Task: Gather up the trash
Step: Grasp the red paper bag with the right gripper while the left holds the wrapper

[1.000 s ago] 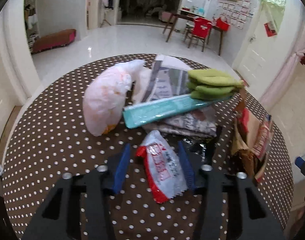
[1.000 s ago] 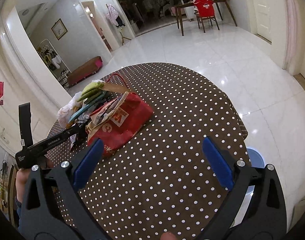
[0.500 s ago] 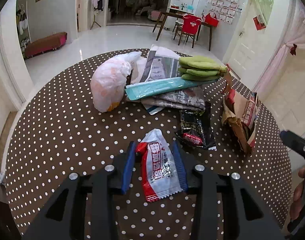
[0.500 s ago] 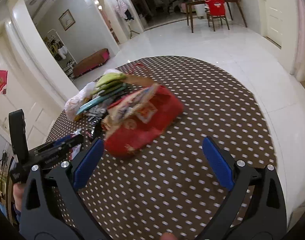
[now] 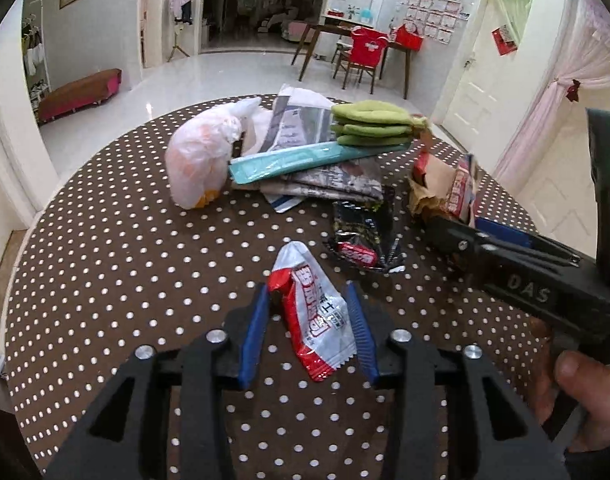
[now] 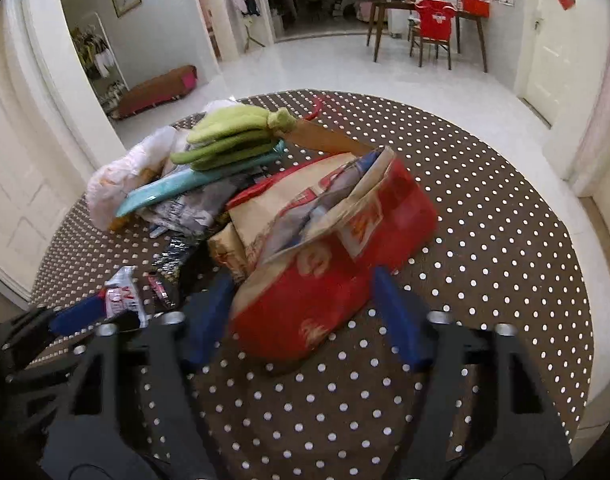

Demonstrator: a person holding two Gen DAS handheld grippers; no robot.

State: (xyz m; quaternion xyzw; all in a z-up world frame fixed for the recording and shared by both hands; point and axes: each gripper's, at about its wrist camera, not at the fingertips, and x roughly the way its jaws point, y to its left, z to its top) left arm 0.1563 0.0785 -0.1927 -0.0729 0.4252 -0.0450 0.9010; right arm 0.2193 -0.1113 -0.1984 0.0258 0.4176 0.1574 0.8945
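Note:
My left gripper [image 5: 309, 328] is shut on a red and white snack wrapper [image 5: 313, 312], held over the brown polka-dot table [image 5: 105, 264]; the wrapper also shows in the right wrist view [image 6: 123, 294]. A black wrapper [image 5: 363, 236] lies just beyond it. My right gripper [image 6: 305, 320] is open, its blue fingers on either side of the near end of a red and tan paper bag [image 6: 325, 248], which lies on its side with its mouth toward the pile. In the left wrist view the right gripper [image 5: 501, 236] reaches to the bag [image 5: 445, 188].
Behind lie a white plastic bag [image 5: 197, 160], a teal flat pack [image 5: 297, 160], printed packets [image 5: 325, 184] and green plush bananas [image 5: 369, 124]. The table edge curves round on the right [image 6: 565, 280]. The room's tiled floor lies beyond.
My left gripper closed on the red and white wrapper and pulled back with it. My right gripper moved forward and left, and narrowed, until its fingers flank the paper bag.

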